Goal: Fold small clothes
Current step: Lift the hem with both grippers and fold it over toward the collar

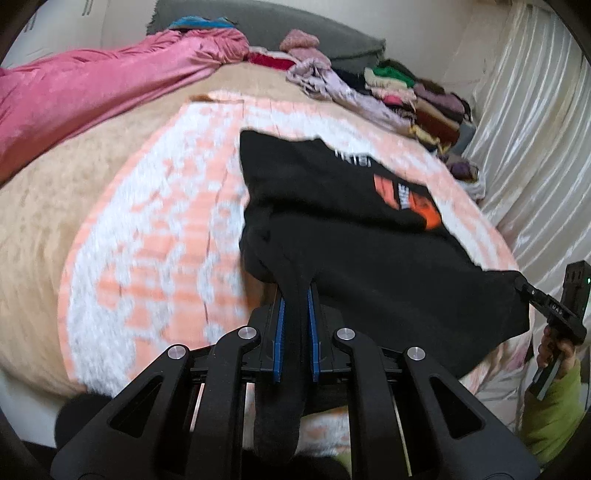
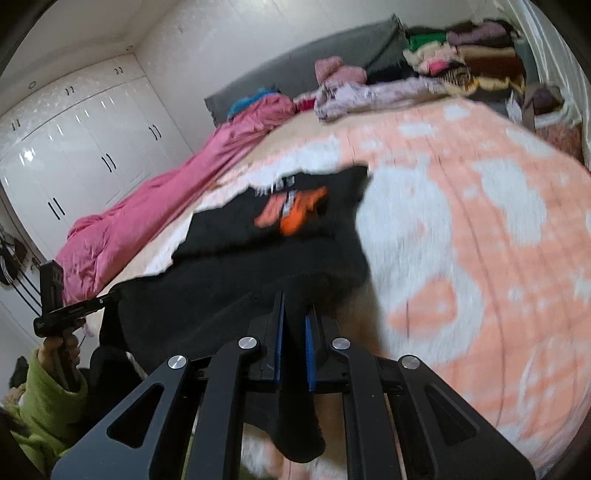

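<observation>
Here, left wrist view. Left gripper [image 1: 295, 295]: blue-padded fingers [image 1: 280, 332] drawn narrow, pinching a fold of the black garment [image 1: 332, 206] at its near edge; a tongue of the cloth hangs down between the finger arms toward the camera. Garment: black top with an orange-and-white print [image 1: 406, 195], its far part lying on the peach-and-white blanket [image 1: 147, 240], its near edge raised off the blanket. Right gripper [image 1: 521, 286]: seen just beyond the garment's near right corner, its tip closed on that corner (the jaws themselves too small to make out); a hand [image 1: 554, 347] in a green sleeve [image 1: 550, 417] holds its handle. Beyond the garment: a pink quilt [image 1: 110, 92] to the far left, a stack of folded clothes [image 1: 417, 99] to the far right, a grey headboard [image 1: 295, 29] behind both. A pale curtain [image 1: 535, 129] hangs to the garment's right.

Right wrist view. Right gripper [image 2: 295, 314]: fingers narrow, clamped on the garment's [image 2: 240, 258] near edge, a flap of black cloth hanging below them. The orange print [image 2: 291, 210] shows further along the cloth. Left gripper [image 2: 114, 295]: at the garment's left corner, gripping it, held by a hand [image 2: 61, 349] in a green sleeve [image 2: 48, 406]. The blanket [image 2: 480, 221] spreads to the garment's right; the pink quilt [image 2: 166, 206] lies to its left, the clothes stack [image 2: 461, 62] beyond it. White wardrobe doors [image 2: 74, 155] stand behind the quilt.
</observation>
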Motion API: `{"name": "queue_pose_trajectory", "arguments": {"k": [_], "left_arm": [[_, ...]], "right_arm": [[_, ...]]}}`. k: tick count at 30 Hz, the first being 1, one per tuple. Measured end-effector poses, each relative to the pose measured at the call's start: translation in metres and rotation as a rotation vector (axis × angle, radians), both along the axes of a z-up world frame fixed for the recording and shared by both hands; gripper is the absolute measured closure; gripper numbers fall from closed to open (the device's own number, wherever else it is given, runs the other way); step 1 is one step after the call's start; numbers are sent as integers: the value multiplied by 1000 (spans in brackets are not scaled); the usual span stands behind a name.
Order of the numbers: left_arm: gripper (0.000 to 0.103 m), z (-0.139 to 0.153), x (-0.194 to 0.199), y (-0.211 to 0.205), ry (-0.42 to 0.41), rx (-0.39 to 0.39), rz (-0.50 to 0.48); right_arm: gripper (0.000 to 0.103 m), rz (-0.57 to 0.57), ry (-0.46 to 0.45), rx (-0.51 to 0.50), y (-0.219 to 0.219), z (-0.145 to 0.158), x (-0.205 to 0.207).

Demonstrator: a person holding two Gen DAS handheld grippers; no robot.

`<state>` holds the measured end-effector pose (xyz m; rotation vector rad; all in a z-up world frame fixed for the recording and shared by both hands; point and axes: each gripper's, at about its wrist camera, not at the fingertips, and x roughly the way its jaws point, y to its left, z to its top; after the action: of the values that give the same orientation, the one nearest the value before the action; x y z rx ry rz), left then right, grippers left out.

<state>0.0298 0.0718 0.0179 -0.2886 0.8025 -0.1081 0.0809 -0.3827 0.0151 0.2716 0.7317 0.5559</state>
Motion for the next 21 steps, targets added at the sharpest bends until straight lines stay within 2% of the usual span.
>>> {"name": "queue_pose_trajectory", "arguments": {"k": [7, 13, 21], "left_arm": [[99, 21, 31, 10, -36, -26, 32], [99, 37, 65, 9, -60, -3, 49], [99, 43, 97, 12, -62, 33, 64]], "right_arm": [[95, -45, -75, 1, 3, 24, 39], [95, -61, -122, -45, 15, 39, 73], [95, -77, -136, -63, 23, 45, 104]]}}
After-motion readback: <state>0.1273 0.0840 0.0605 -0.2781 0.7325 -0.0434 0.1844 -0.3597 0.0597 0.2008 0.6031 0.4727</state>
